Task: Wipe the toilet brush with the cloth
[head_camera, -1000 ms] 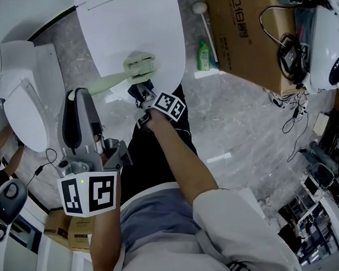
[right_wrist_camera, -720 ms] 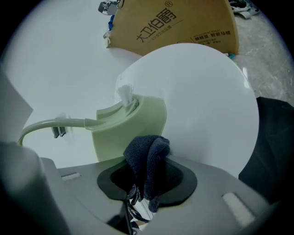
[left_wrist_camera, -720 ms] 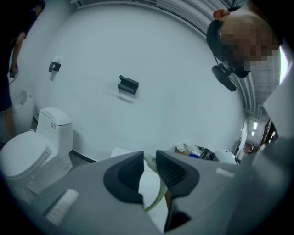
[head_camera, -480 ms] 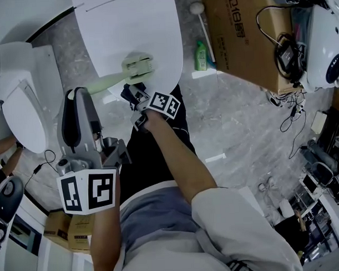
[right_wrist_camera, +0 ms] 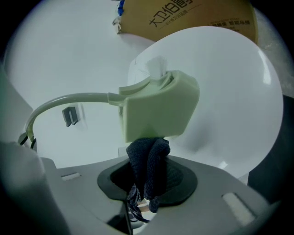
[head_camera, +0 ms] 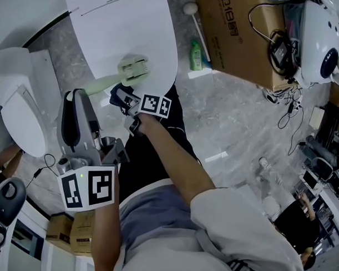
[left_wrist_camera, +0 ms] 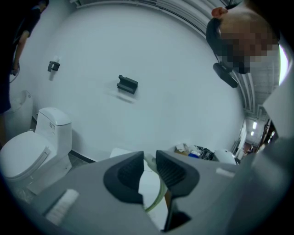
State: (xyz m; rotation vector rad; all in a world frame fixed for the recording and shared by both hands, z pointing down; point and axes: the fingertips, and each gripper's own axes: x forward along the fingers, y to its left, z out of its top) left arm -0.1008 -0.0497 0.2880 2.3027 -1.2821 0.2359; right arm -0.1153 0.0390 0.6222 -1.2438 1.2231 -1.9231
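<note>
Right claw presses cloth on toilet brush; left claw apparently grips handle.

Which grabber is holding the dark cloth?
The right gripper: its jaws pinch the dark blue cloth against the pale green toilet brush head. The left gripper has only the brush's thin handle between its jaws.

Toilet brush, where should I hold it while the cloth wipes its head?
Grip the toilet brush by its thin curved handle, near the end away from the head, closing across the rod as the left gripper does. The blocky head stays free for the cloth.
</note>
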